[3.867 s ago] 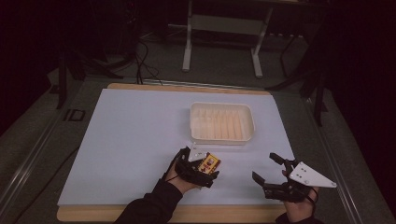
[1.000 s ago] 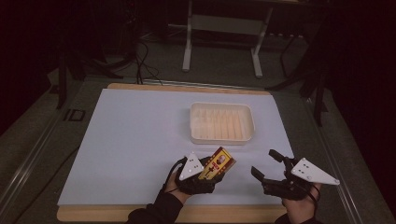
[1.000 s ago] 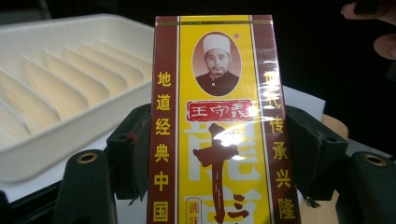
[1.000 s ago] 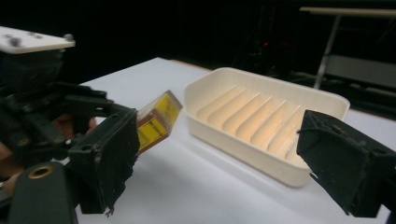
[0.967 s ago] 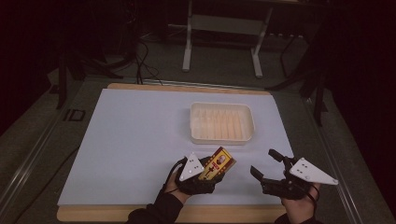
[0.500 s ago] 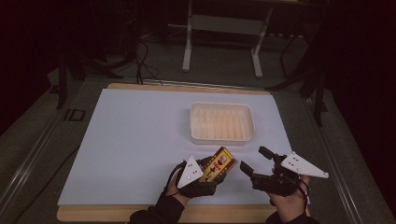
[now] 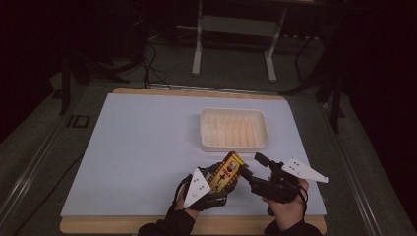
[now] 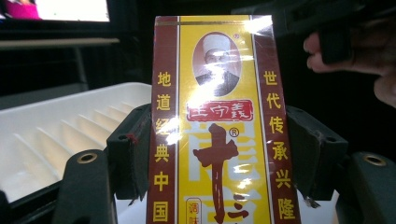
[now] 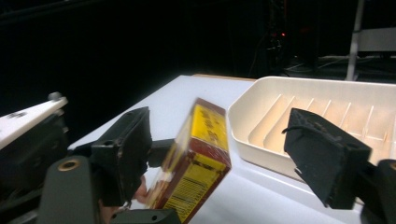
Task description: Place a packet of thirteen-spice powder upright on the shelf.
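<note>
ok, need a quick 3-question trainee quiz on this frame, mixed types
1. True or false: the left gripper is shut on the yellow-and-red box.
2. The right gripper is: A) shut on the box, B) open with its fingers either side of the box, C) inside the tray.
3. Fill in: the ribbed white tray holds ____.

Key: 1 true. 2 B. 3 nothing; it is empty.
</note>
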Available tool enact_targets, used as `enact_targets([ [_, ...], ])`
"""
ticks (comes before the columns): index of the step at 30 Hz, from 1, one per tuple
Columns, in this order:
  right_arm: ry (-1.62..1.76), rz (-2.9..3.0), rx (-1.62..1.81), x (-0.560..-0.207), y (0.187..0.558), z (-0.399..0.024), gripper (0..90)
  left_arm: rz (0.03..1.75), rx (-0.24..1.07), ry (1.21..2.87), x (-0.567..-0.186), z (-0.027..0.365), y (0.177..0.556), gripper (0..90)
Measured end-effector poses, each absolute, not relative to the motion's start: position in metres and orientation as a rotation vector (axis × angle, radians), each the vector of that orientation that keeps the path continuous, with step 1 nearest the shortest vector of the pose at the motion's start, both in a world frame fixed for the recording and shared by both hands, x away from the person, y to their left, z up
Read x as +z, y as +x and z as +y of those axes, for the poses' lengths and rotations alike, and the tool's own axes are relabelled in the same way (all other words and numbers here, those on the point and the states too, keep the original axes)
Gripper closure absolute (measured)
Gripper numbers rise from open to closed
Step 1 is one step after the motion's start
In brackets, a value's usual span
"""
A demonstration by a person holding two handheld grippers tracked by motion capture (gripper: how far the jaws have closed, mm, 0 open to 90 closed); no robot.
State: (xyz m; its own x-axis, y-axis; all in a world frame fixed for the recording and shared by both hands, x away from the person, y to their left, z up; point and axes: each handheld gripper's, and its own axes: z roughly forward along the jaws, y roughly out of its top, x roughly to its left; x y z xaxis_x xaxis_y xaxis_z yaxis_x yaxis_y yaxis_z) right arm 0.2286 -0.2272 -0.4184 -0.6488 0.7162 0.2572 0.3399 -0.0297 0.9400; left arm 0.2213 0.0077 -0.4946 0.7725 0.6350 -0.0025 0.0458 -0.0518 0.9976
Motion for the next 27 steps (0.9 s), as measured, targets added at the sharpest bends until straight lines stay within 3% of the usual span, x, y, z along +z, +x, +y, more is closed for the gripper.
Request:
enact_targets([
  [7,1.185,1.974,1.723,-0.426,0.234,-0.214,36.7,0.556,0.518,1.534,-0.495,0.009,0.221,32.9],
  [14,1.226,1.983,1.737,-0.425,0.234,-0.205,54.3,0.55,0.499,1.491,-0.498,0.009,0.22,32.8],
  [27,1.283,2.012,1.707,-0.419,0.233,-0.195,66.4,0.582,0.5,1.484,-0.501,0.006,0.218,32.4],
])
